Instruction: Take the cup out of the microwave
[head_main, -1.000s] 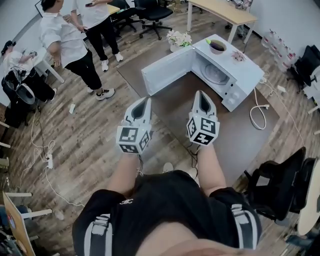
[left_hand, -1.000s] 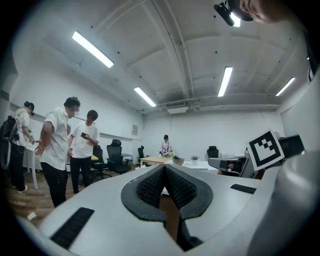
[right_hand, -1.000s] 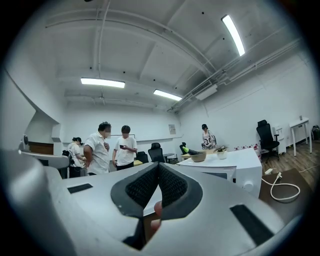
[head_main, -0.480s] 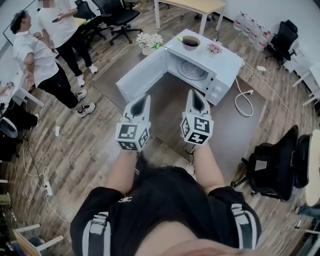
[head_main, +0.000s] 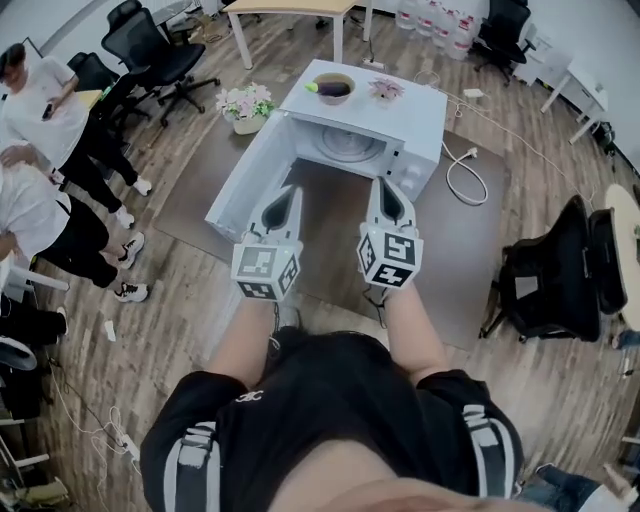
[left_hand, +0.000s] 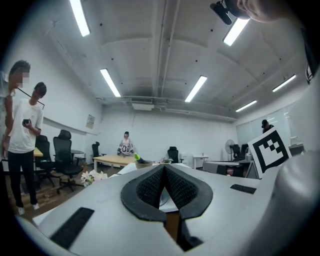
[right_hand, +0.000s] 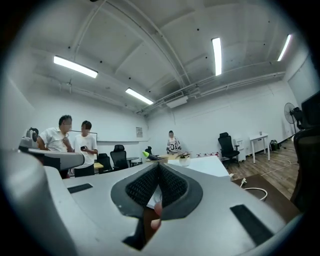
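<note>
A white microwave (head_main: 405, 125) stands on a brown mat on the floor, its door (head_main: 243, 187) swung open to the left. Inside I see the glass turntable (head_main: 345, 148); no cup shows in the part of the cavity I can see. My left gripper (head_main: 285, 198) and right gripper (head_main: 386, 191) are held level side by side, short of the opening, both pointing at it. Both are shut with nothing between the pads, which the left gripper (left_hand: 164, 169) and right gripper (right_hand: 159, 166) views confirm.
A bowl (head_main: 333, 88) with a green item and a small flower pot (head_main: 385, 90) sit on the microwave's top. A flower basket (head_main: 245, 105) stands left of it, and the cable (head_main: 463, 172) lies right. A black chair (head_main: 550, 270) is at right; people (head_main: 45, 205) stand left.
The view has swung so the microwave, earlier up at the right, now lies straight ahead of both grippers and closer. Both grippers stay shut and side by side.
</note>
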